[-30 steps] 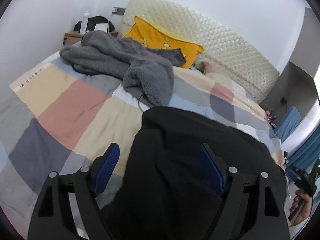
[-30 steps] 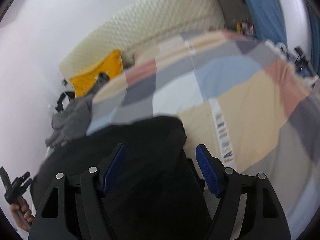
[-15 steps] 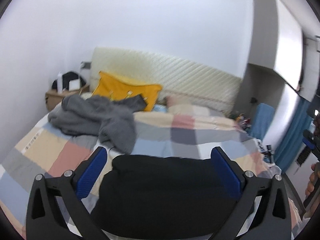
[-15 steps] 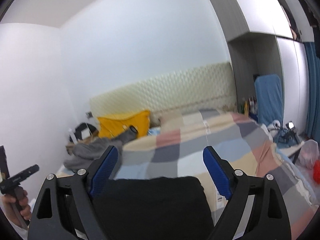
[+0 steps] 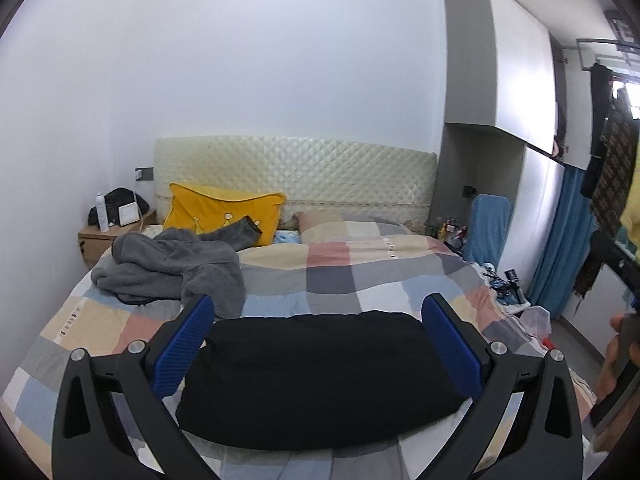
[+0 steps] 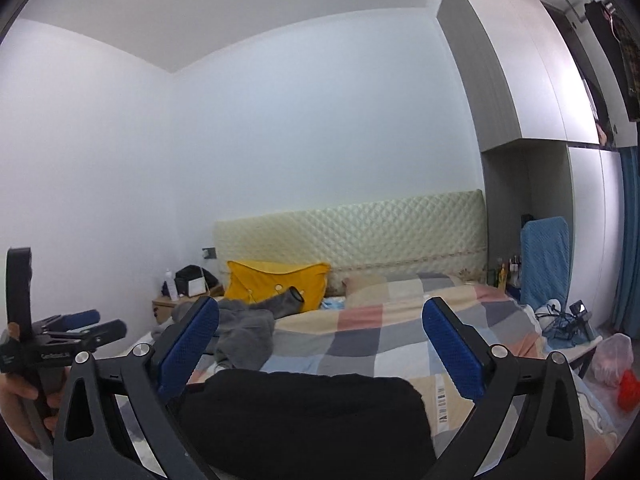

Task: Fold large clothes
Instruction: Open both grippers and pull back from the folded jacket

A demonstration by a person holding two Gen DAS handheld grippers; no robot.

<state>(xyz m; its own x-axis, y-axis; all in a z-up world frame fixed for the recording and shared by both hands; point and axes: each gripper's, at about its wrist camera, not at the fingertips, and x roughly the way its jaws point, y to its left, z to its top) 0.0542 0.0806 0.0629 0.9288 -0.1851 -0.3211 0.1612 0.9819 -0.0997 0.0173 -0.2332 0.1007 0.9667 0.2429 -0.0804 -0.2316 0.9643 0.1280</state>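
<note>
Left gripper (image 5: 316,344) released, blue pads (image 5: 184,344) spread wide, nothing between them, raised above the bed (image 5: 360,276). Right gripper (image 6: 320,350) likewise released, pads (image 6: 454,354) far apart and empty.

Black garment (image 5: 320,376) folded into a compact rectangular bundle, lying flat on the checked quilt (image 5: 332,276) near the foot of the bed, below both grippers and touching neither. Same bundle low in the right wrist view (image 6: 304,420).

Grey fleece garment (image 5: 172,268) heaped and unfolded on the left side of the bed, well apart from the black bundle. Yellow pillow (image 5: 224,212) leaning against the quilted cream headboard (image 5: 296,172). Wooden nightstand (image 5: 100,240) left of the bed, with a bottle (image 5: 102,216) and a dark bag (image 5: 120,200) on it. Blue curtain (image 5: 560,264) at right.
</note>
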